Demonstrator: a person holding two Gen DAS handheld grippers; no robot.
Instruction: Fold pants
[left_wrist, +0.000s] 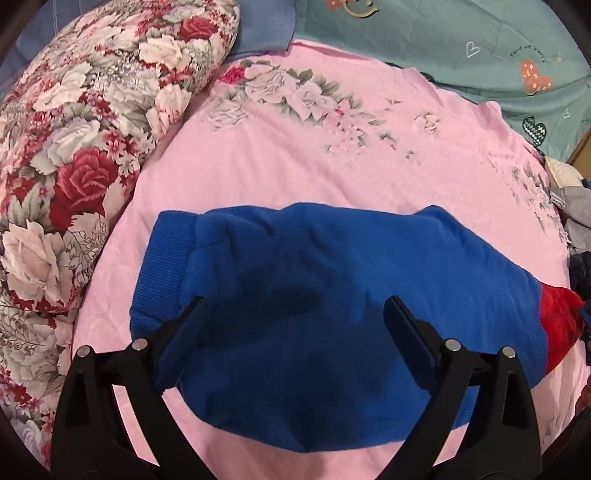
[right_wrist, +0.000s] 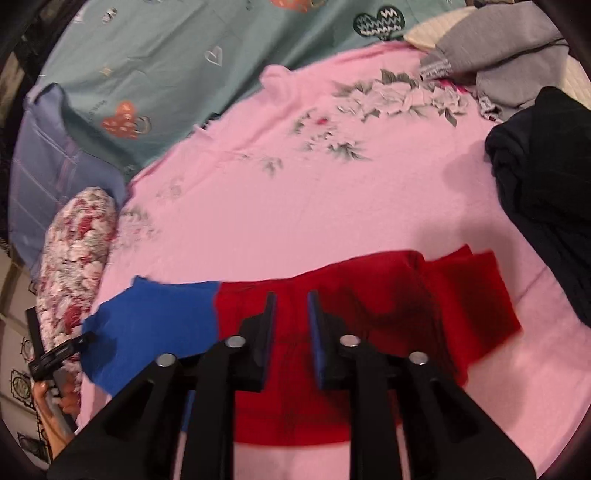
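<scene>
One pair of pants (left_wrist: 332, 314) lies flat on the pink blanket (left_wrist: 332, 166), blue on one part and red (right_wrist: 369, 314) on the other. In the left wrist view the blue part has a ribbed cuff (left_wrist: 162, 258) at its left end, and the cloth looks doubled, so we judge that at least one fold is already made and the pants are laid out wide for the next one.

Our left gripper (left_wrist: 291, 321) hovers above the blue cloth with its jaws spread wide, and nothing is between them. Our right gripper (right_wrist: 291, 314) is over the red part; its jaws stand a little apart with a narrow gap, and the pads do not press on the cloth, so it holds nothing. We think both grippers are free because the cloth must rest before a new hold is taken.

Around the pants we see a flowered pillow (left_wrist: 74, 166) at the left, a green sheet with hearts (left_wrist: 461, 44) behind the blanket, and at the right a dark garment (right_wrist: 546, 203) and a grey one (right_wrist: 509, 62), lying apart from the pants. No basket or box is visible, so nothing here contains anything.
</scene>
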